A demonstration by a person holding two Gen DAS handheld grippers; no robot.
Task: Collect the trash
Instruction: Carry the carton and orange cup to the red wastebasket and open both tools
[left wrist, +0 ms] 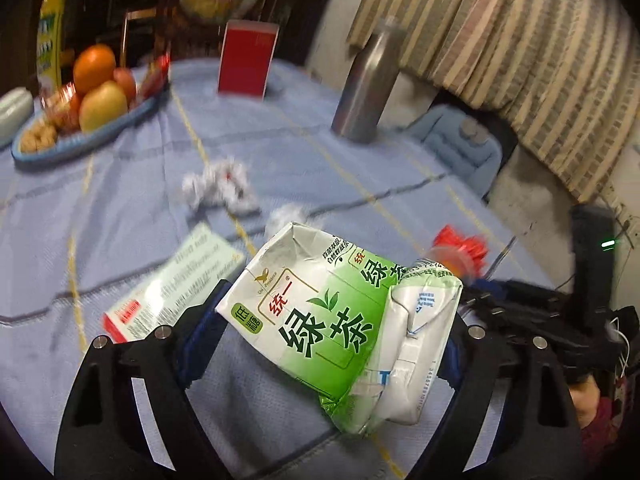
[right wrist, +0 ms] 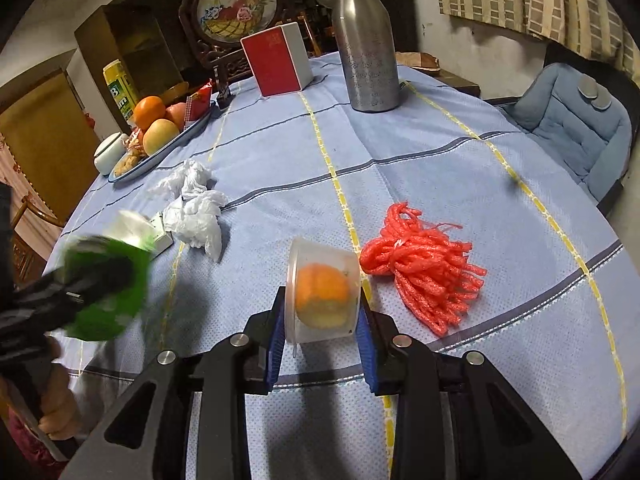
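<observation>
Collection under way, both claws loaded. The left claw grips a crumpled white-and-green tea carton between its blue pads, held above the counter, which is covered by a light-blue checked cloth. In the right wrist view the carton and left claw appear only as a motion-blurred green and black shape at the left edge. The right claw is closed on a clear plastic cup holding orange fruit peel, tipped on its side between the pads; whether the cup touches the cloth cannot be told.

Trash left on the counter: a bundle of red foam netting strands just beside the cup, two crumpled white tissues or plastic wrappers near the centre-left, and a flat white-and-red printed box lying by the carton.

Likely not trash: a blue oval tray of fruit and biscuits, an upright red-and-white box and a steel flask.

No bin or bag is visible in either view, so nothing can be counted as deposited. Judged stage: early to middle, with two items in hand and at least three pieces left to gather.
</observation>
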